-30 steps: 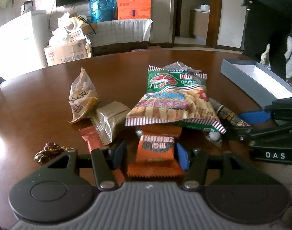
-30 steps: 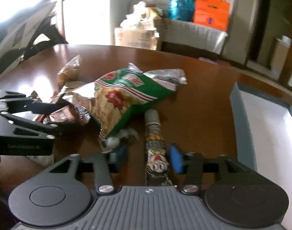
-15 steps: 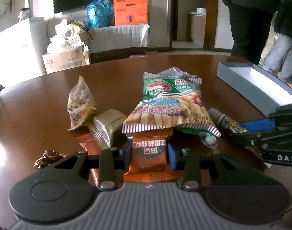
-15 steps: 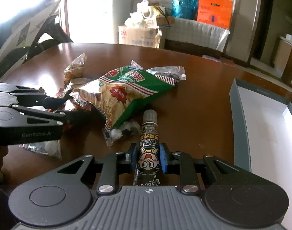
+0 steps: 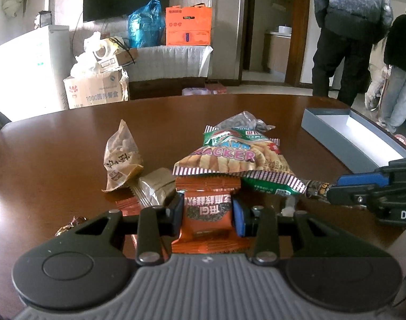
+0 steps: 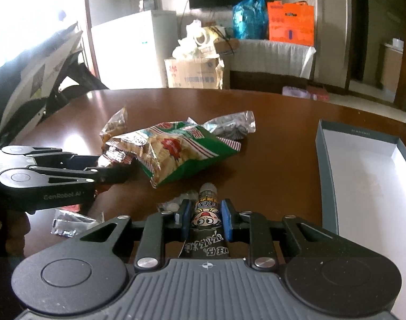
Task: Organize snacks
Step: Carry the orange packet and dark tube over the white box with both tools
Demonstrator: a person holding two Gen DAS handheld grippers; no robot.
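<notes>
My left gripper is shut on an orange snack packet, lifted off the brown table. The packet's far end lies under the green prawn cracker bag. My right gripper is shut on a dark sausage stick with a cartoon face, held just above the table. The right gripper also shows at the right of the left wrist view, the left gripper at the left of the right wrist view. The grey open box stands to the right.
A tan snack bag, an olive wrapped block, a clear bag of dark seeds, a small dark candy and a clear candy wrapper lie around the cracker bag. Two people stand beyond the table at right.
Both grippers closed: the left on the orange packet, the right on the sausage stick. Both then rose a little with their snacks.
</notes>
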